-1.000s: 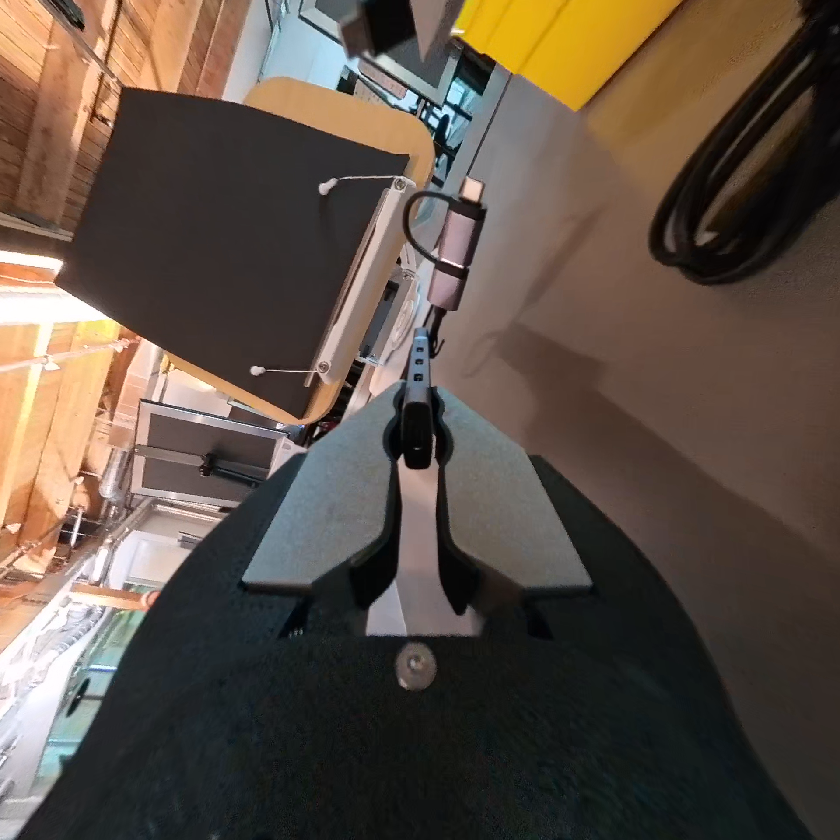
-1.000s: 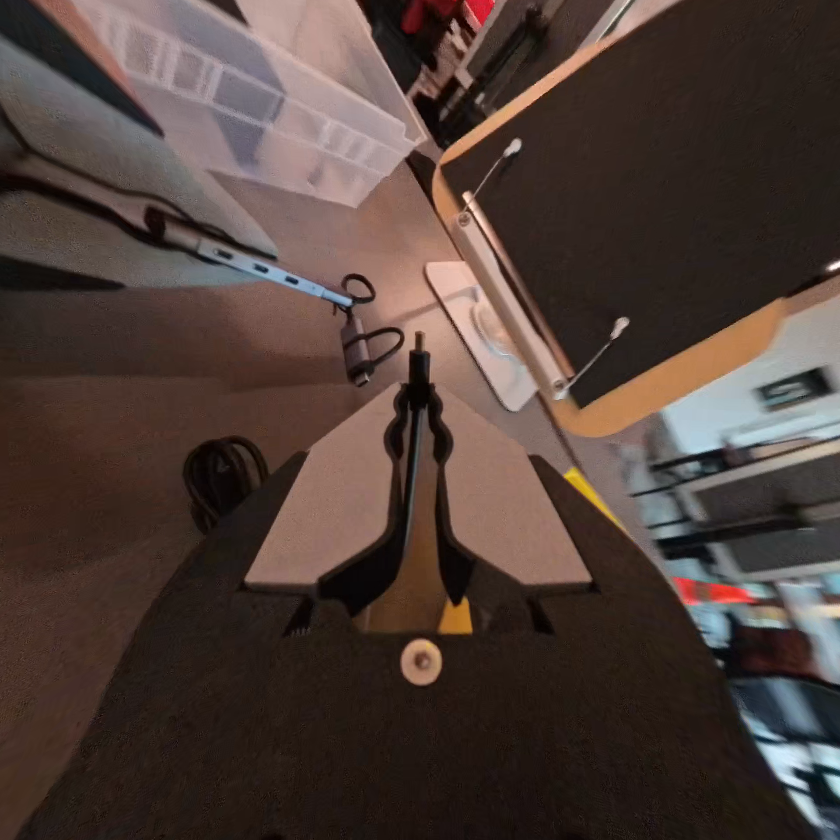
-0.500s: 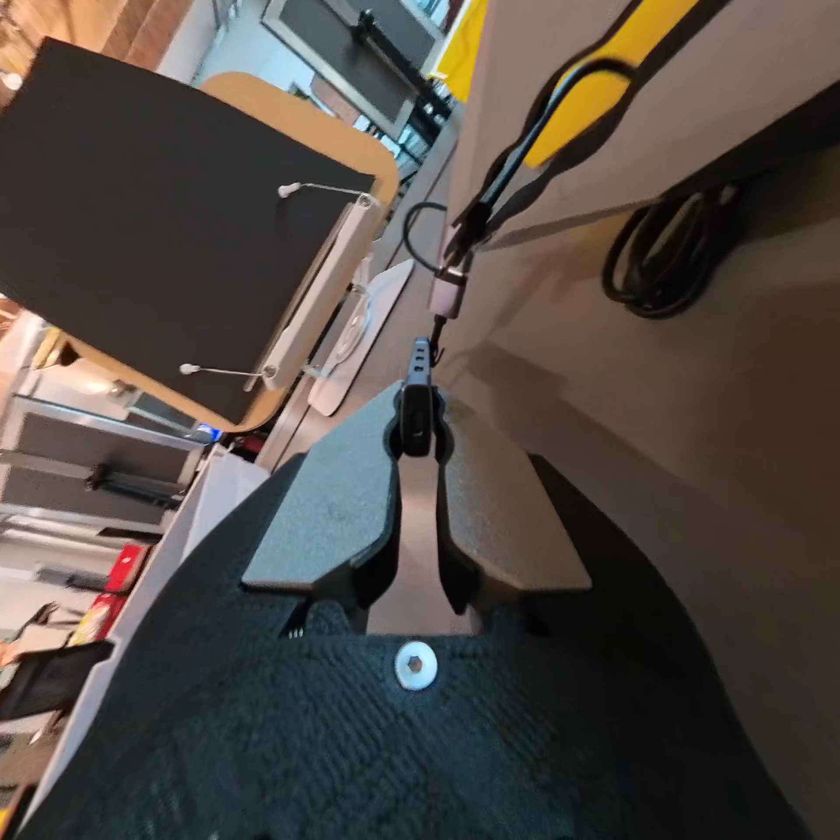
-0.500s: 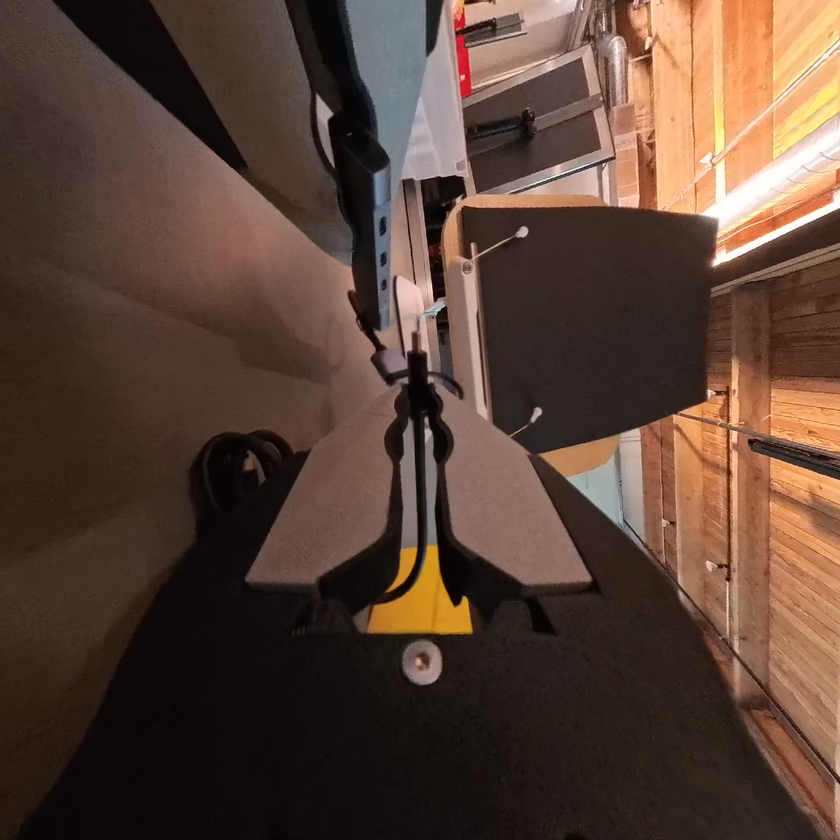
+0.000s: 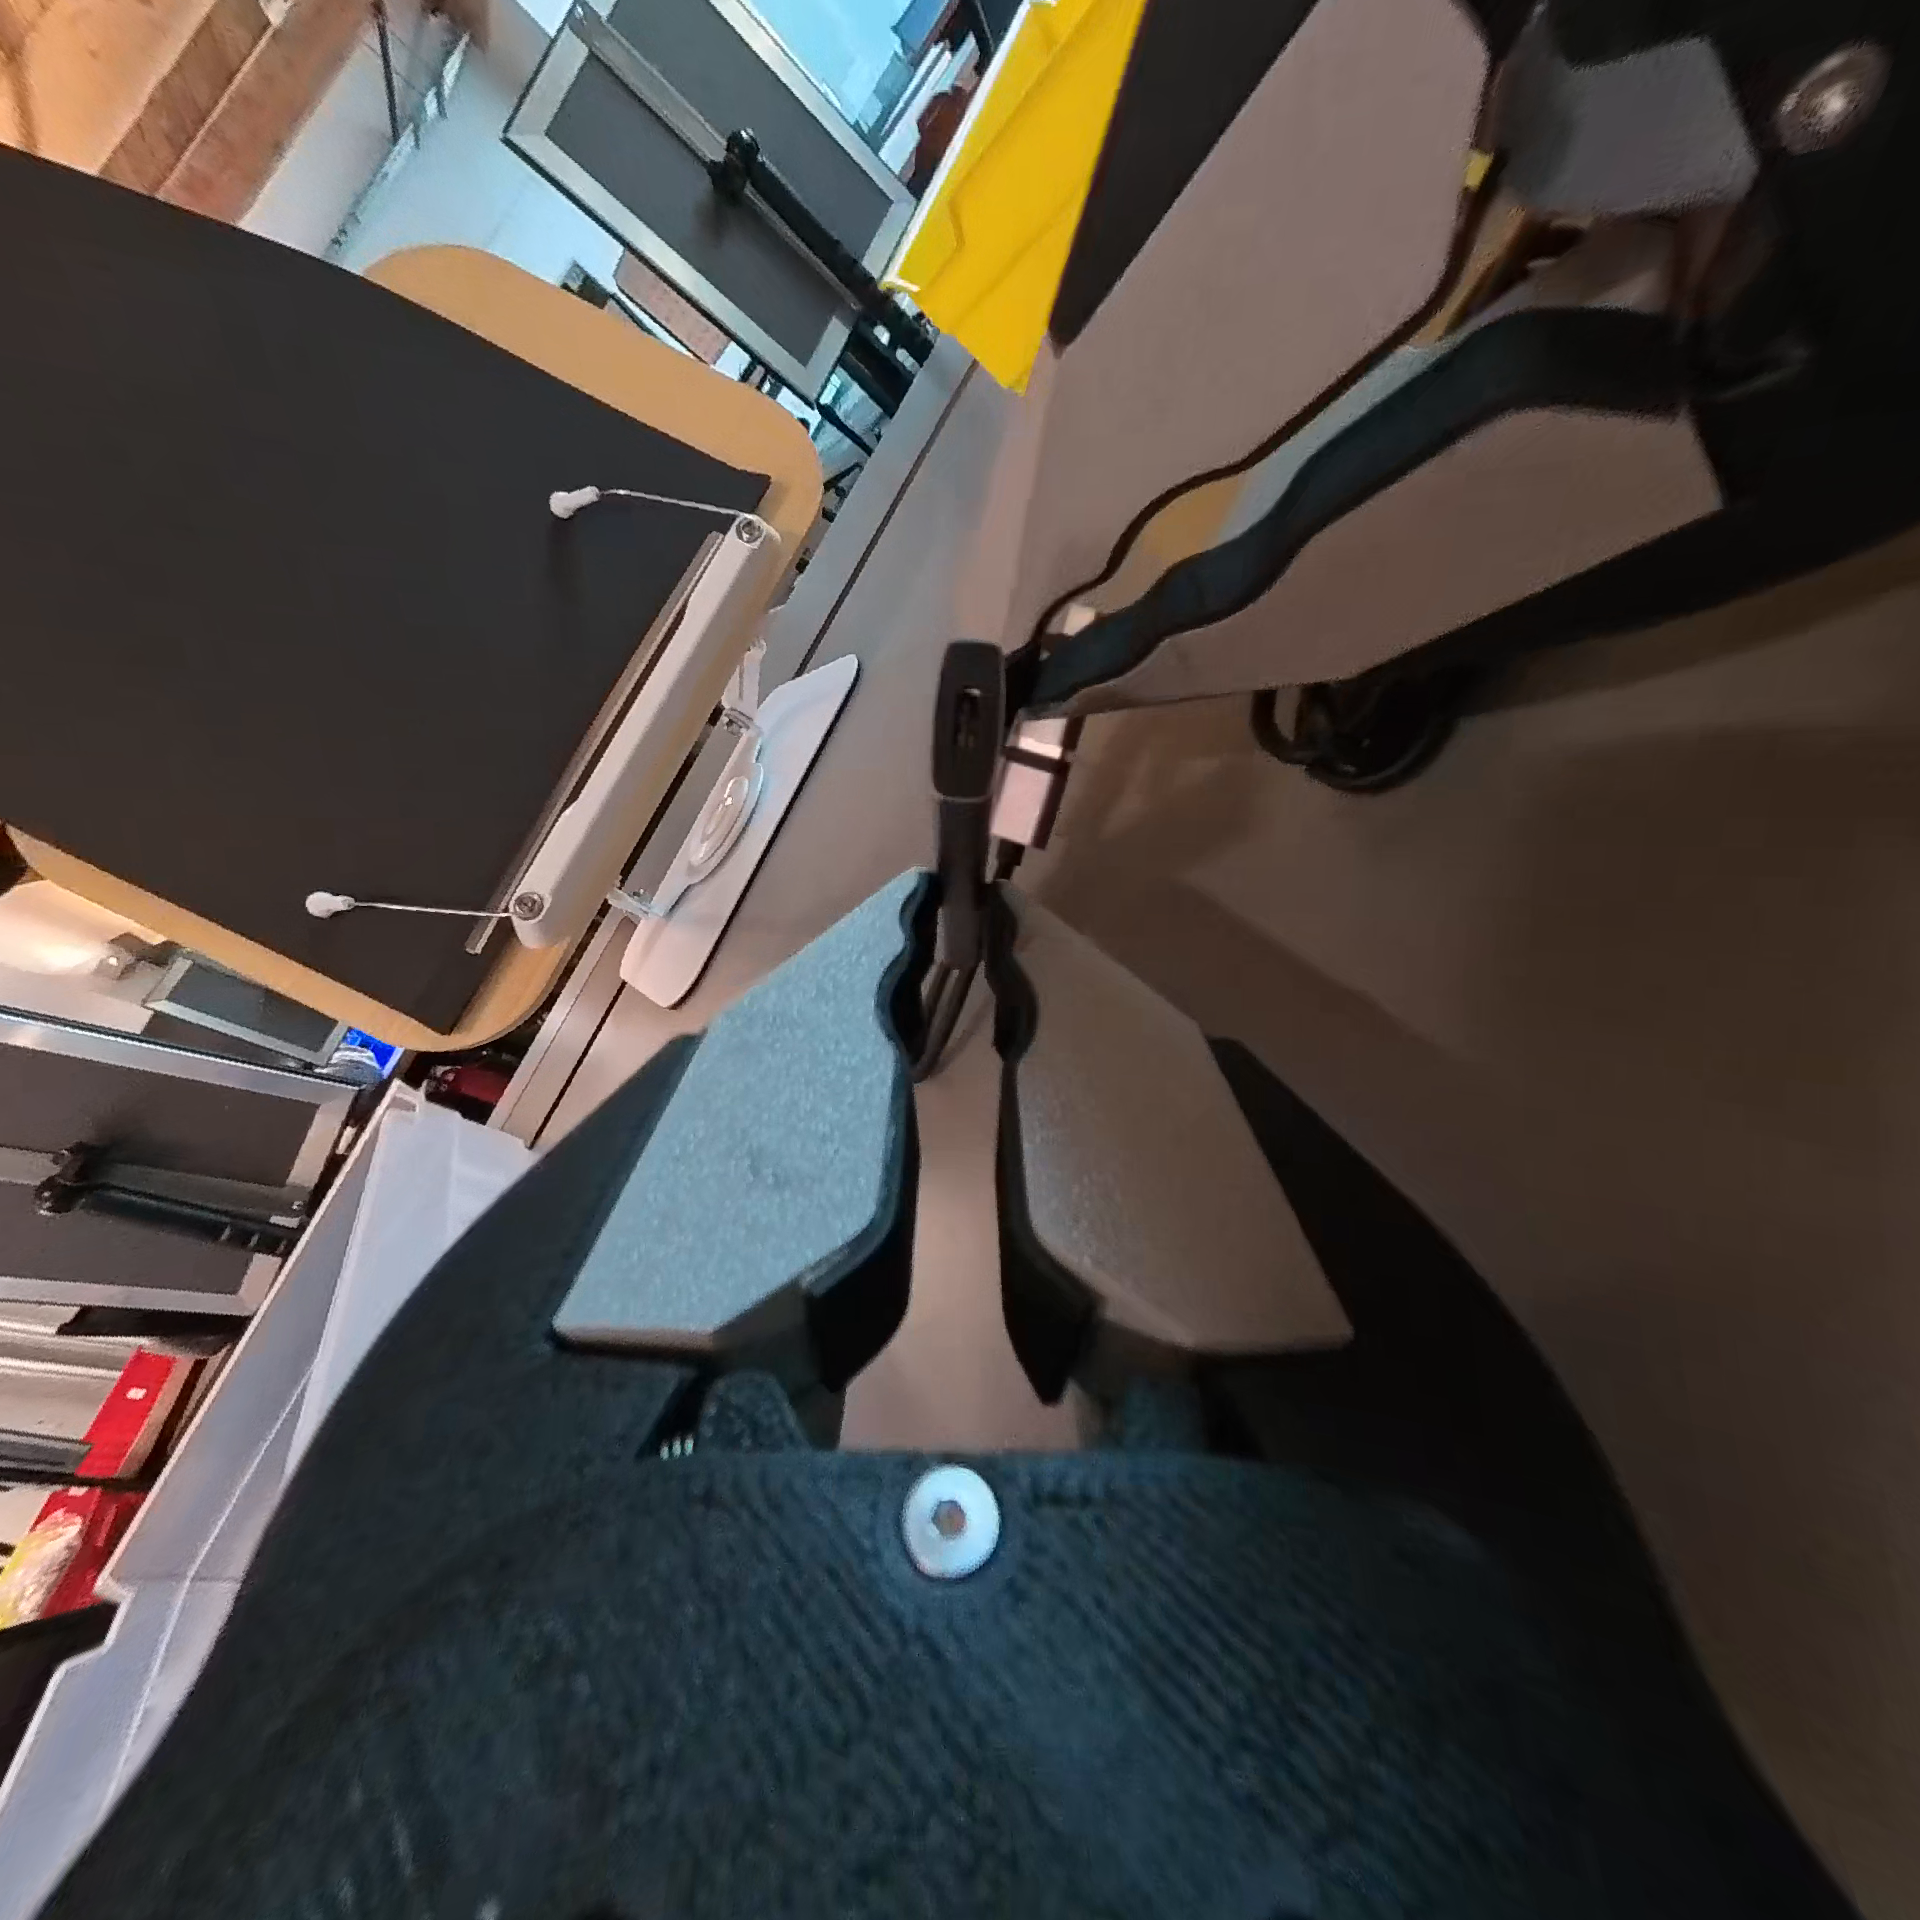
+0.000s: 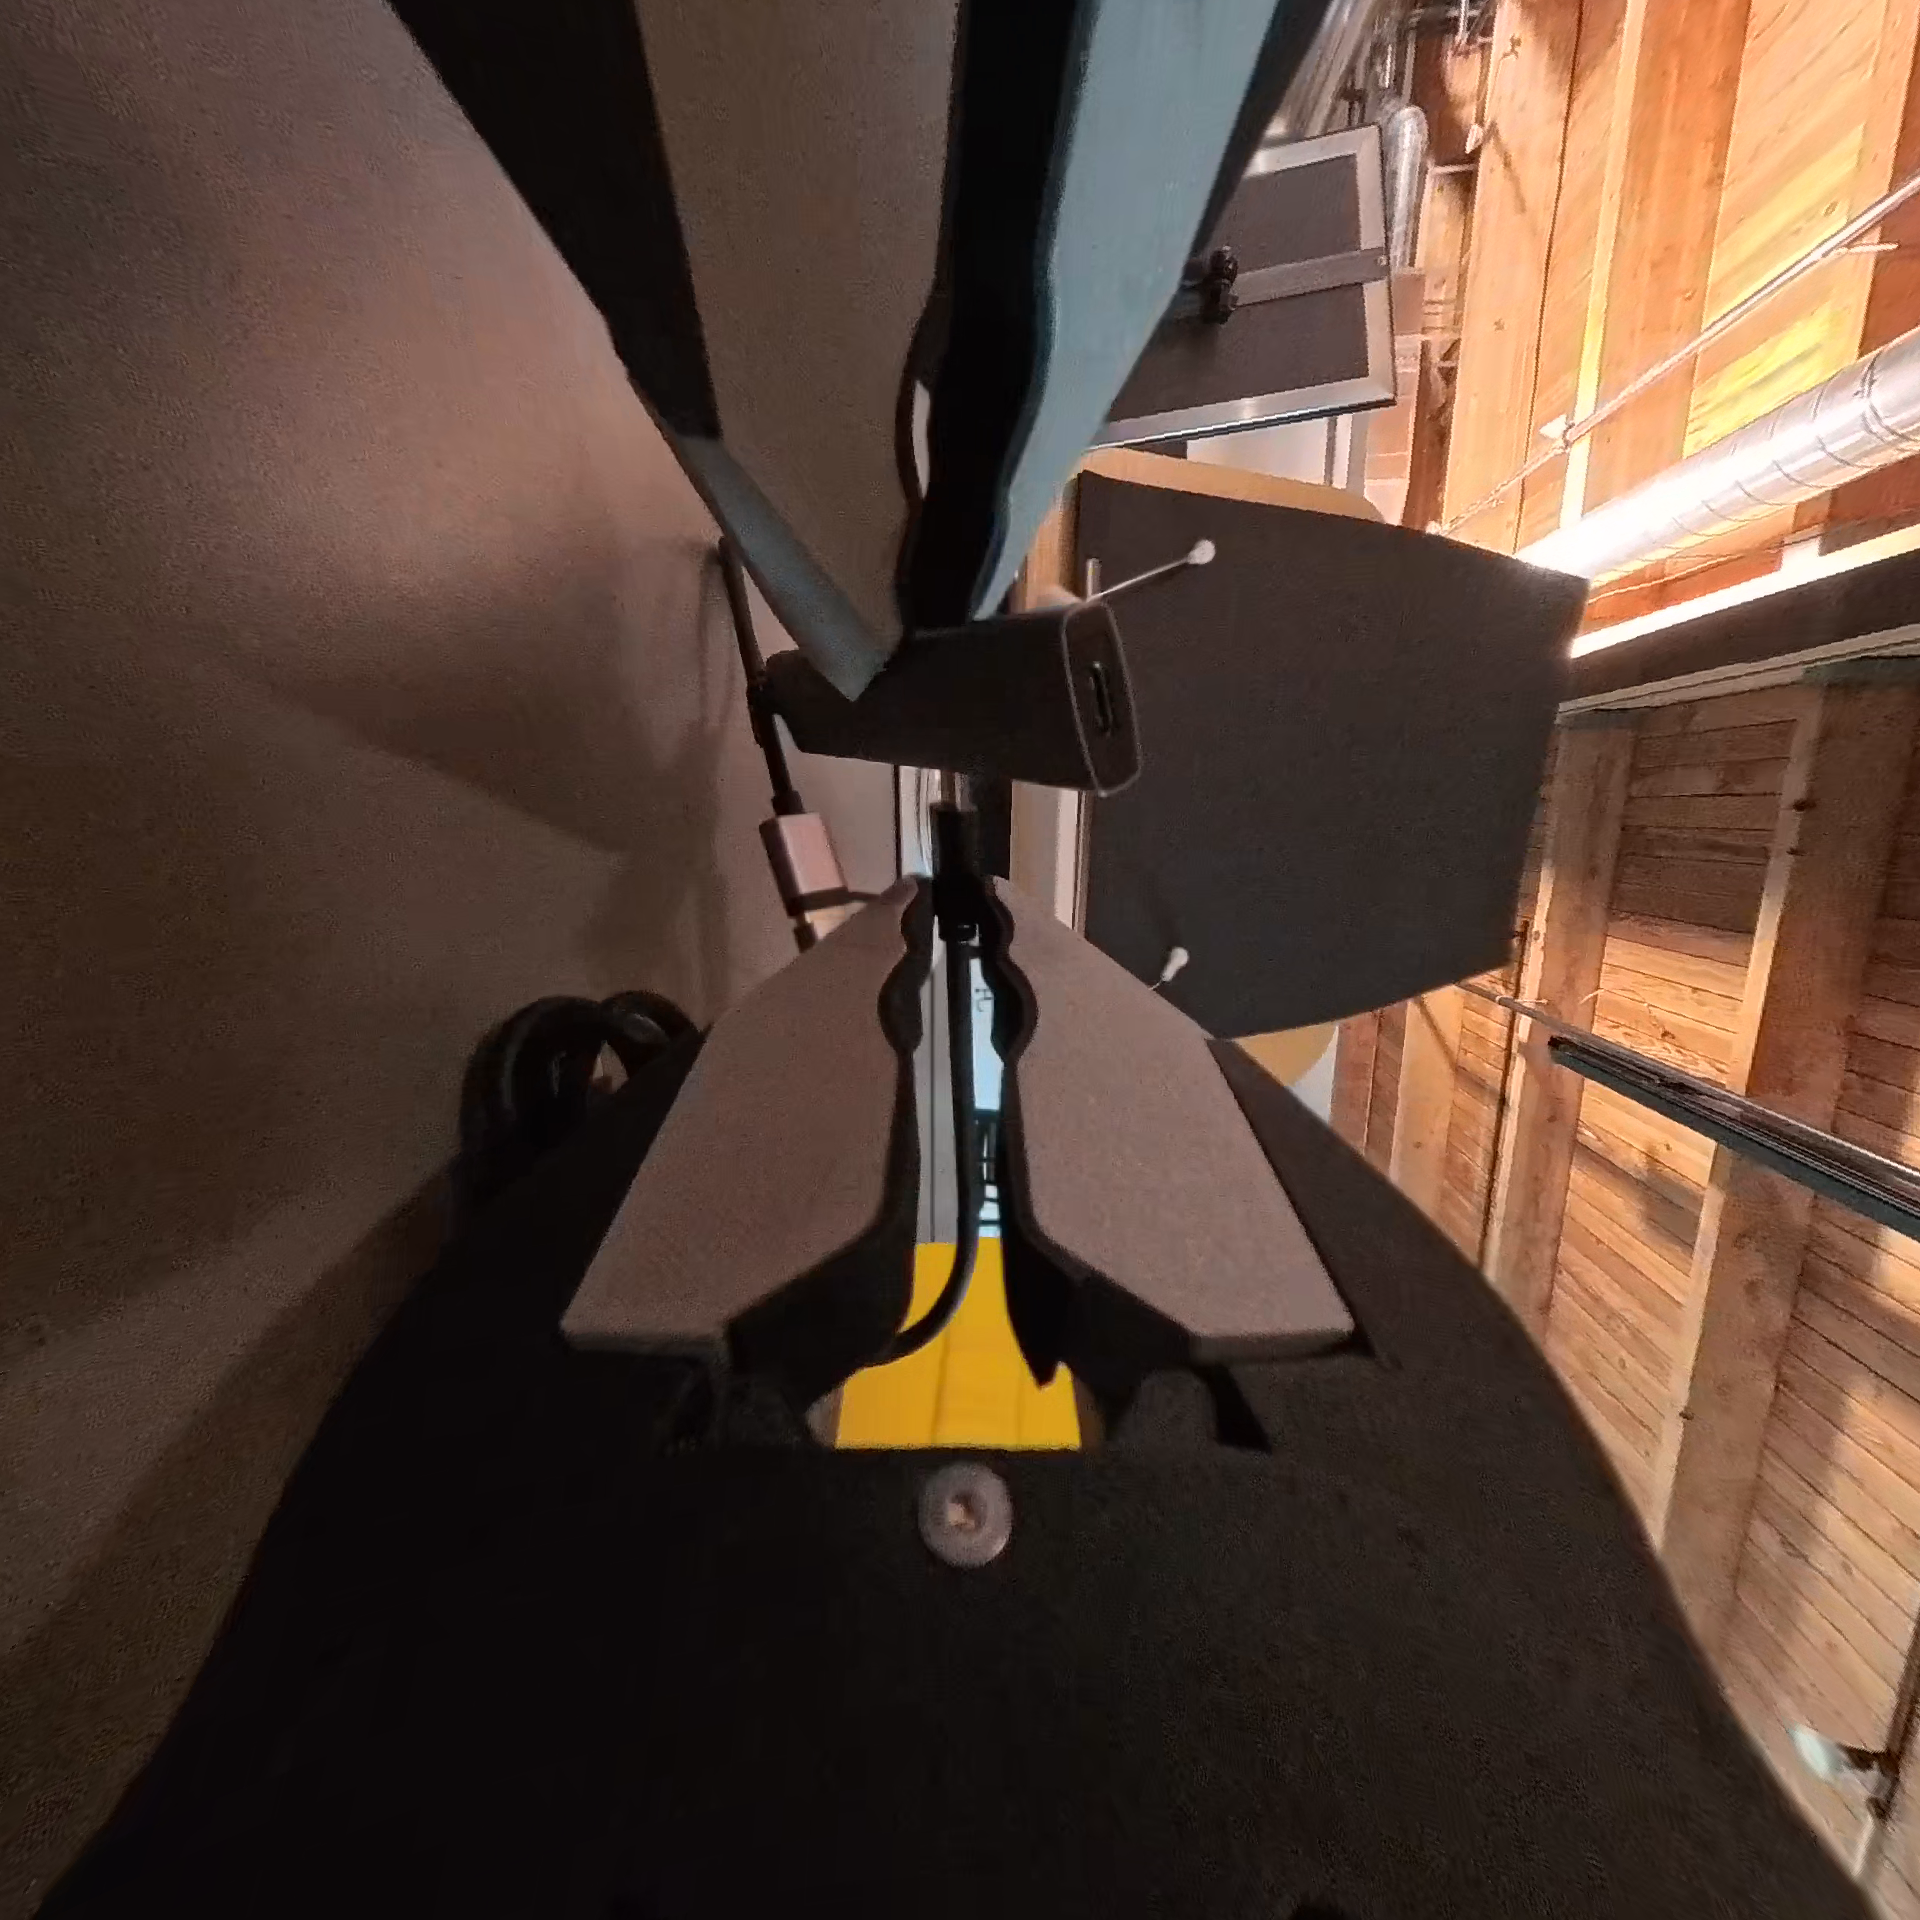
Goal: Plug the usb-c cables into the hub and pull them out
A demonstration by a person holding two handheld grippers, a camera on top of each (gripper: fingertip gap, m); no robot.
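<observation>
My left gripper (image 5: 961,914) is shut on the dark grey hub (image 5: 966,727) and holds it in the air, end port towards the camera. A pinkish metal adapter (image 5: 1029,779) hangs from the hub's short lead. My right gripper (image 6: 951,904) is shut on the black USB-C cable's plug (image 6: 951,852). The plug's tip meets the long side of the hub (image 6: 987,707); I cannot tell whether it is seated. The right gripper reaches in from the upper right in the left wrist view (image 5: 1049,675), the cable (image 5: 1247,468) trailing behind it. The left gripper (image 6: 883,644) comes down from the top of the right wrist view.
A coil of black cable (image 5: 1351,727) lies on the grey-brown table (image 5: 1558,1039) and also shows in the right wrist view (image 6: 561,1060). A black board on a white stand (image 5: 364,623) with a white base plate (image 5: 748,821) stands nearby. A clear bin (image 5: 312,1351) is at the left. Less than 4 cm separates the two grippers' tips.
The two grippers have closed in on each other. The hub has turned so its end port faces the left camera, and the cable's plug has come up against the hub's side.
</observation>
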